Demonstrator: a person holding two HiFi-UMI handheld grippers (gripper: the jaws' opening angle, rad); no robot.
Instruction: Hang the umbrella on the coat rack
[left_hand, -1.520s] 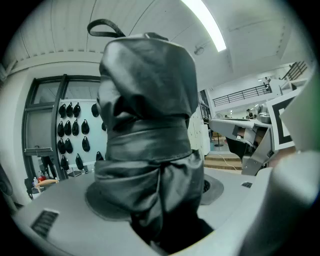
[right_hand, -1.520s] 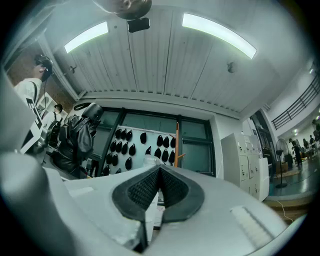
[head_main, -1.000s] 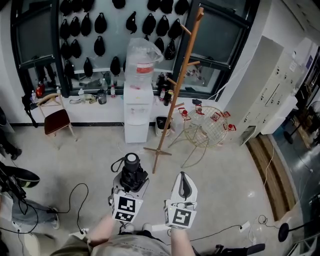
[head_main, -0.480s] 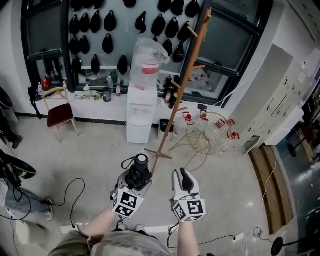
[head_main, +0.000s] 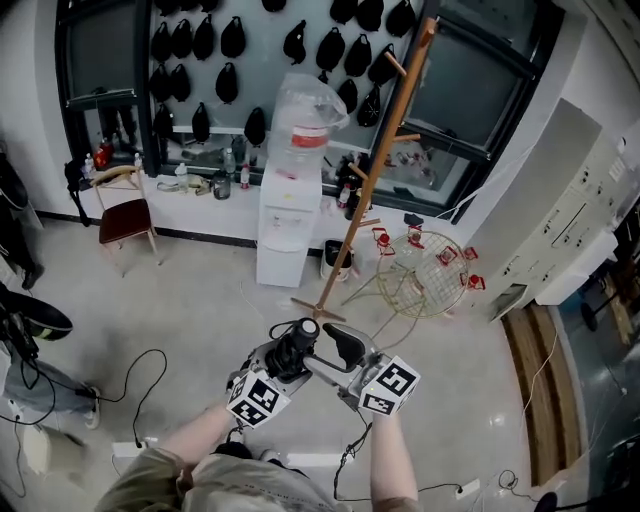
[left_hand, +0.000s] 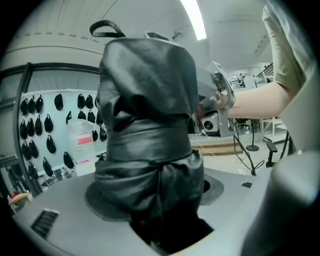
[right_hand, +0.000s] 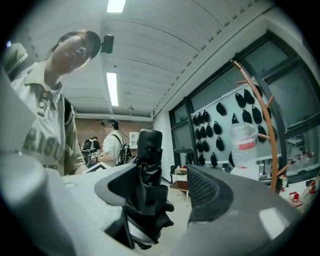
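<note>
Between 2 grippers' jaws, 1 umbrella (right_hand: 149, 150): left gripper (left_hand: 152, 197) clamped, right gripper (right_hand: 162, 187) just opening.

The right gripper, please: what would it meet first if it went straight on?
Probably the folded black umbrella, which stands between its jaws; these have just been opening. The left gripper holds it.

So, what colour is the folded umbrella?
The umbrella is black; the left gripper view shows it best.
</note>
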